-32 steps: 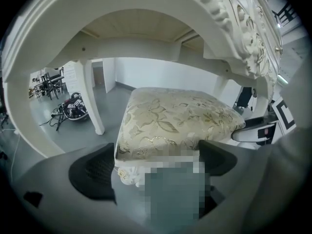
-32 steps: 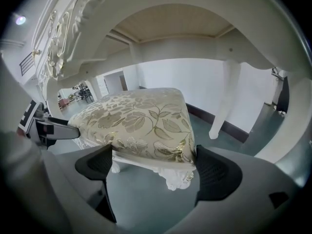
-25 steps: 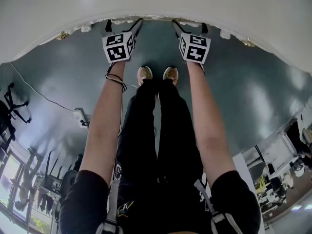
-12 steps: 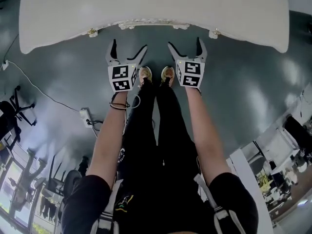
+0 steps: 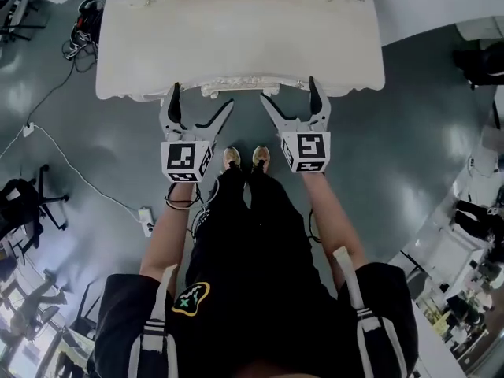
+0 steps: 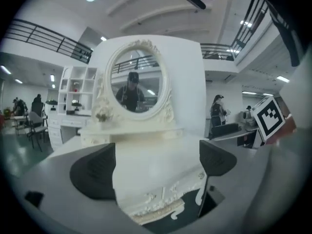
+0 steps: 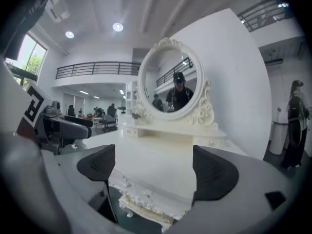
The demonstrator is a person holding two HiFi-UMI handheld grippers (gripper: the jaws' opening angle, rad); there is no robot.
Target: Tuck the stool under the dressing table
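Head view: the white carved wooden dressing table is seen from above. The person stands upright facing its front edge, both arms stretched forward and down. The left gripper and right gripper hang side by side just at that edge, each with jaws spread wide and nothing between them.

Left gripper view: the jaws stand well apart, framing the table's front. Below the carved front edge only a narrow strip of the cream-and-gold upholstered stool peeks out, with the rest beneath the top.

Right gripper view: the jaws are likewise wide and empty, pointed over the table top toward the oval white-framed mirror. The same stool rim shows under the front edge. I judge the stool lies tucked in as the task asks, with nothing left to push.
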